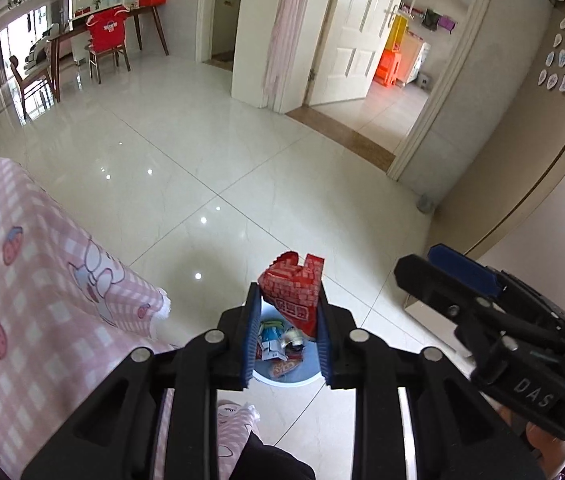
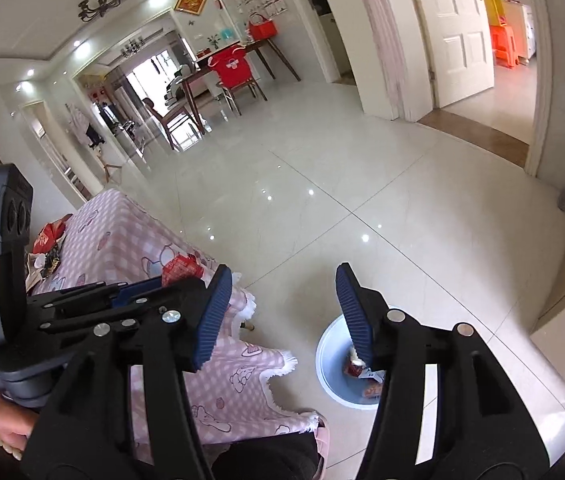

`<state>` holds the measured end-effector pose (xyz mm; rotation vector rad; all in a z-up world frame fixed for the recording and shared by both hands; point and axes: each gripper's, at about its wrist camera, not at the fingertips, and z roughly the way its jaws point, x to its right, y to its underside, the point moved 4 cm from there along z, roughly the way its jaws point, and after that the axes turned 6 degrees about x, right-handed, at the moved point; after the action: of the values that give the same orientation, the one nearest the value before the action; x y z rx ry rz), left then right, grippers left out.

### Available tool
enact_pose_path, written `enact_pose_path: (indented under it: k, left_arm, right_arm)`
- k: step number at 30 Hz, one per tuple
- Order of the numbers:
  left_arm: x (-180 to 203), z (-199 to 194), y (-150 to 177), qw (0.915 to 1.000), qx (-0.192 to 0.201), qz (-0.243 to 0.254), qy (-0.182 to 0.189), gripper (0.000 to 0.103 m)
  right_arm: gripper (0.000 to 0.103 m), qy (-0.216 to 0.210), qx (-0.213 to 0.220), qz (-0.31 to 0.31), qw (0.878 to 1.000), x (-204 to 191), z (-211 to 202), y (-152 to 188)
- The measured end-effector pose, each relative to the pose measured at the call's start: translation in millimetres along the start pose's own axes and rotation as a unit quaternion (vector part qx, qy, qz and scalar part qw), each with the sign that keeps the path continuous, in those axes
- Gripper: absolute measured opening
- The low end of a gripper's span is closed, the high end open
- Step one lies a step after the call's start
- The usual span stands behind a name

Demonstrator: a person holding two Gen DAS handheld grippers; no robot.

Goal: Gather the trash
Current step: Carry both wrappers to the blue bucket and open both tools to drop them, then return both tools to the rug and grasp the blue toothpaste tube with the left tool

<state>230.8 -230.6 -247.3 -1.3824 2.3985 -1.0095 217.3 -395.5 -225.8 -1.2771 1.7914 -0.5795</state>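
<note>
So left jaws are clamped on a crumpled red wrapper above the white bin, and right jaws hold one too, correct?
Half right. The left gripper does pinch the crumpled red wrapper over the round white plastic bin. The right gripper holds nothing: the right wrist view shows its jaws apart and empty.

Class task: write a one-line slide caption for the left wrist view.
Left gripper holds a crumpled red wrapper above the white trash bin, beside a pink checked tablecloth.

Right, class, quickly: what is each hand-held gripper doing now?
Left hand-held gripper: closed on a red wrapper above the bin.
Right hand-held gripper: open, empty.
</note>
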Motion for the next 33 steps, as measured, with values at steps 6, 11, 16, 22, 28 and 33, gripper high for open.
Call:
enact_pose_path:
  k: [6, 11, 16, 22, 28, 33]
  left_arm:
    - [6, 10, 6, 0.9999, -0.014, 0.007, -0.001, 0.024]
    - [7, 16, 7, 0.9997, -0.023, 0.013, -0.002, 0.024]
    - [14, 29, 2, 0.9993, -0.032, 0.018, 0.003, 0.024]
    - [30, 45, -7, 0.9986, -0.039, 0.03, 0.017, 0.025]
    - [37, 50, -13, 0.9994, -0.028, 0.019, 0.009, 0.082]
    - [30, 47, -8, 0.9995, -0.032, 0.004, 0.009, 0.082]
  right_arm:
    - [0.054, 0.003, 0.002, 0.011, 1.0, 12, -3, 1]
    - [0.056, 0.013, 0.008, 0.024, 1.0, 23, -8, 5]
    - [0.056, 0.053, 0.025, 0.038, 0.998, 37, -15, 6]
    - [0.059, 0.093, 0.069, 0.051, 0.992, 54, -35, 2]
    - [0.061, 0.116, 0.102, 0.073, 0.985, 69, -48, 1]
    - [0.062, 0.109, 0.084, 0.074, 0.988, 67, -41, 3]
